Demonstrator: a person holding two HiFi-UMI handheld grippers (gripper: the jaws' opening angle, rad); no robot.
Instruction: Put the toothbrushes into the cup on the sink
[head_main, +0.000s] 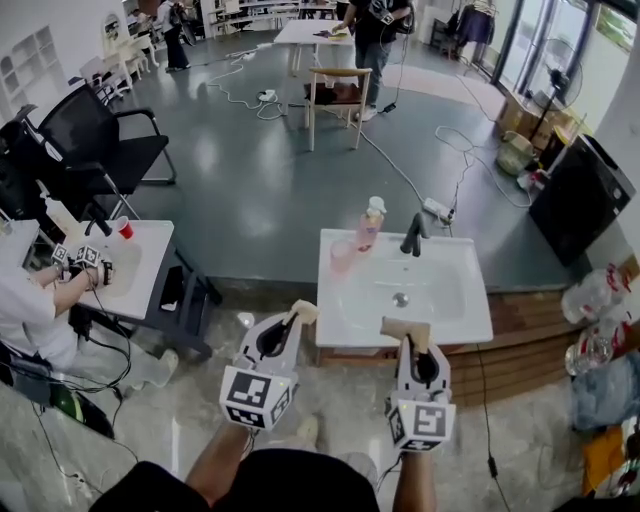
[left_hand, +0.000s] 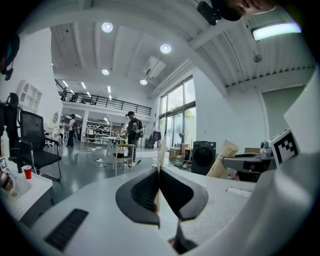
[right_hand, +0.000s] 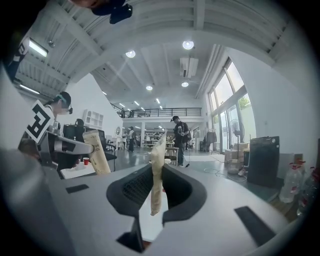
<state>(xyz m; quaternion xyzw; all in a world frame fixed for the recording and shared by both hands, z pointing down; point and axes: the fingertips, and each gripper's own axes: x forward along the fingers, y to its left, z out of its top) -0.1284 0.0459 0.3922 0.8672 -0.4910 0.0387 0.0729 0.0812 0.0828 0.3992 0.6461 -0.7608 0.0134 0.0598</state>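
1. Sink top first: the white sink (head_main: 470, 322) sits on a wooden base on the grey floor. The pink see-through cup (head_main: 342, 255) stands at its back left corner, just beside a soap bottle (head_main: 371, 224) and left of the black faucet (head_main: 413, 235).
2. Neither toothbrush is in the cup yet. Both are in flat beige wrappers, up in the tongs near the sink's front edge, well apart from the cup.
3. Left tongs (head_main: 297, 320) are clenched tight on the left toothbrush packet (head_main: 305, 311). Its own view shows the packet edge-on, pinched thin between the pads and poking up past them. It's by the sink's front left corner.
4. Right tongs (head_main: 408, 346) are clamped on the right toothbrush packet (head_main: 405, 331). This one looks fatter, so the jaws stay a little apart around it. It stands upright, right at the front rim.
5. Both tongs point roughly level toward the sink.
6. Further out on the left there's a small white desk (head_main: 150, 240) with a red cup (head_main: 125, 228). Another person (head_main: 30, 310) is working there, with a black office chair (head_main: 100, 140) behind.
7. Way back there's a wooden chair (head_main: 335, 95) and someone standing (head_main: 375, 30) at a table. On the right are a black boxy appliance (head_main: 580, 195) and some plastic bags (head_main: 595, 295).
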